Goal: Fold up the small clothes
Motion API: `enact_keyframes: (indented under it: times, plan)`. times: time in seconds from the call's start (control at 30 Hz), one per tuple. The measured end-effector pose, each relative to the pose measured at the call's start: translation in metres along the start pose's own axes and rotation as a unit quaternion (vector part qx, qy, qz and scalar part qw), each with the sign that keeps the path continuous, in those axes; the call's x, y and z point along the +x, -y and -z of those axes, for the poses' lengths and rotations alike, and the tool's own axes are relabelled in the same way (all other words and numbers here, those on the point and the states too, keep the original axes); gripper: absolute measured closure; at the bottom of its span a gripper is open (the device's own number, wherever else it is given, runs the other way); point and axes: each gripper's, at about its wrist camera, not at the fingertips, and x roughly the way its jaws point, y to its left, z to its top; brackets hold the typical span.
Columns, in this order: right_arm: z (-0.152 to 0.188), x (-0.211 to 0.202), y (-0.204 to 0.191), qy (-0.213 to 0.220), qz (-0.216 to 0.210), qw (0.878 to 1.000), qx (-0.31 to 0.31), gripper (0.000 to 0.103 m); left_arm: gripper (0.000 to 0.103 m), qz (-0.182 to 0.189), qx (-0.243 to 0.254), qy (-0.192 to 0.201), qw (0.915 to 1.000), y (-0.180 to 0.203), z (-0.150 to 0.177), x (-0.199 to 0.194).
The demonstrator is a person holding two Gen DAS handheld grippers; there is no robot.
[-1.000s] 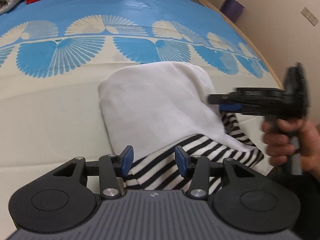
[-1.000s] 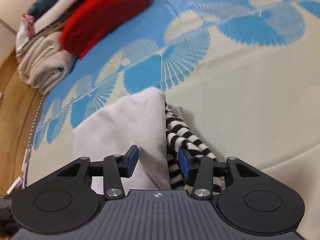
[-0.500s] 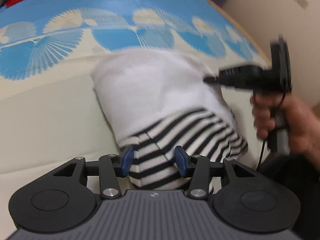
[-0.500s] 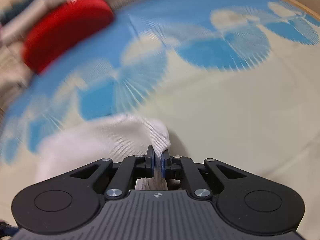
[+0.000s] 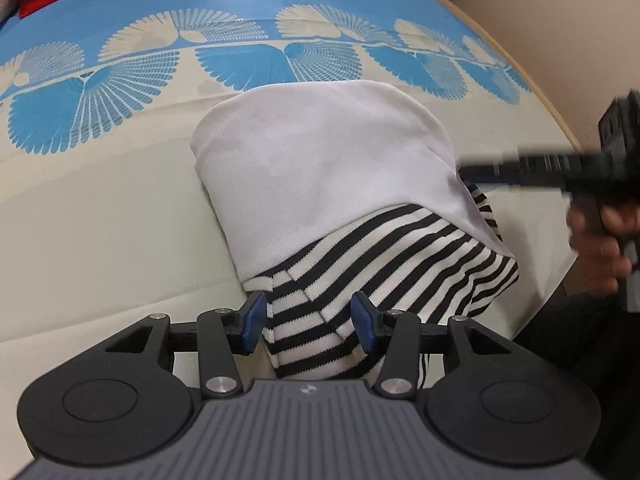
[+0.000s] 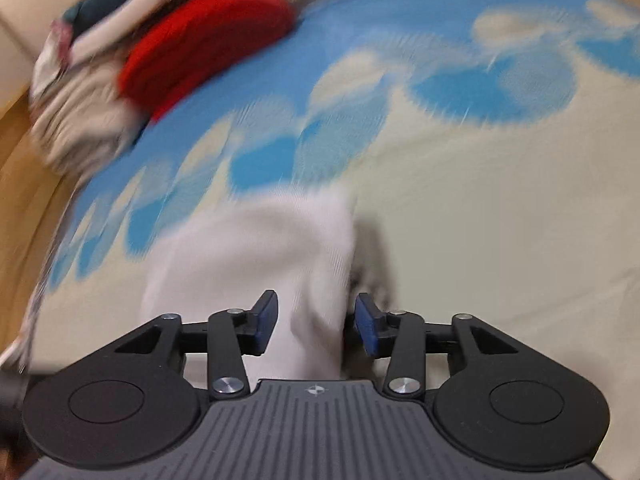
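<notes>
The white garment (image 5: 320, 168) lay folded over its striped part (image 5: 384, 264) on the bed (image 5: 100, 232), with the left claw (image 5: 307, 322) and right claw (image 6: 316, 322) both wide, straddling cloth unpinched, presumably poised to pinch edges.

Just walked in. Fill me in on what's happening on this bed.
A person is folding a small white garment with black-and-white striped parts on a blue-and-cream patterned bedsheet, with a two-finger tool in each hand. The left tool is open around the striped end. The right tool is open around the white edge. Neither grips it.
</notes>
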Motion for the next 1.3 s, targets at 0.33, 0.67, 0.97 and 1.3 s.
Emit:
enact_keyframes:
  times: [0.33, 0.67, 0.97, 1.3]
  plan:
    - [0.019, -0.015, 0.001, 0.002, 0.028, 0.998, -0.063, 0.103, 0.048, -0.013, 0.012, 0.01, 0.9998, 0.012, 0.004, -0.003]
    - [0.031, -0.001, 0.008, -0.046, 0.096, 0.99, -0.096, 0.103, 0.034, -0.028, 0.05, -0.068, 0.996, 0.022, 0.017, 0.031]
    - [0.029, -0.032, -0.004, 0.046, 0.072, 0.988, -0.129, 0.08, 0.034, -0.011, 0.032, -0.012, 0.9994, 0.016, 0.009, 0.001]
    - [0.065, 0.022, -0.021, -0.131, 0.082, 0.952, -0.262, 0.074, 0.025, -0.032, 0.094, -0.086, 0.9913, 0.041, 0.017, 0.037]
